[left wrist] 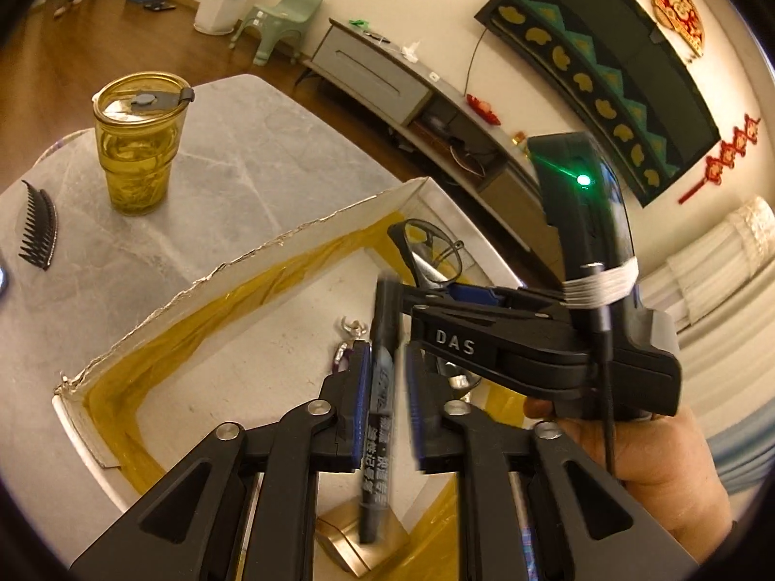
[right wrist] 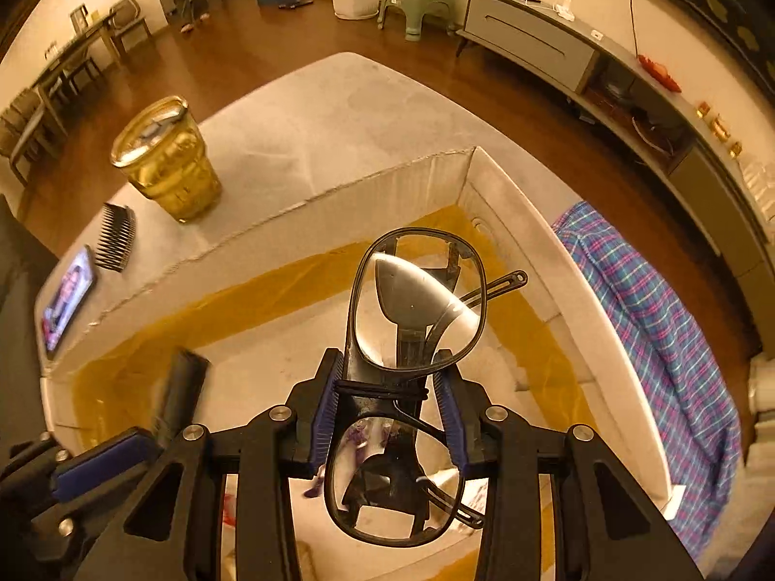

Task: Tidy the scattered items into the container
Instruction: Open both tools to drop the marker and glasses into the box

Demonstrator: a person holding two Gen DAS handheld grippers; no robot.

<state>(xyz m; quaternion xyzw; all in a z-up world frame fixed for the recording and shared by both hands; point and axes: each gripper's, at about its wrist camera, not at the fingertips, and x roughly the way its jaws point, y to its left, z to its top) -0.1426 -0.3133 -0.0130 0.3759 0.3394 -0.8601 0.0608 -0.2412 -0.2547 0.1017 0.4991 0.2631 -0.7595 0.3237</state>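
Two tongs are held over a white cardboard box [right wrist: 513, 222] lined with yellow tape, on a grey bench [left wrist: 232, 155]. The left tongs [left wrist: 385, 387] are released; a black marker [left wrist: 380, 416], blurred, is seen between their parted pads. The right tongs [right wrist: 390, 406] are clasped around folded black glasses [right wrist: 411, 310]. At ten o'clock, outside the box, an amber tumbler [right wrist: 167, 160] and black comb [right wrist: 115, 237] are seen.

Warm yellowish indoor light; fisheye-bent, dark edges; slight motion blur.
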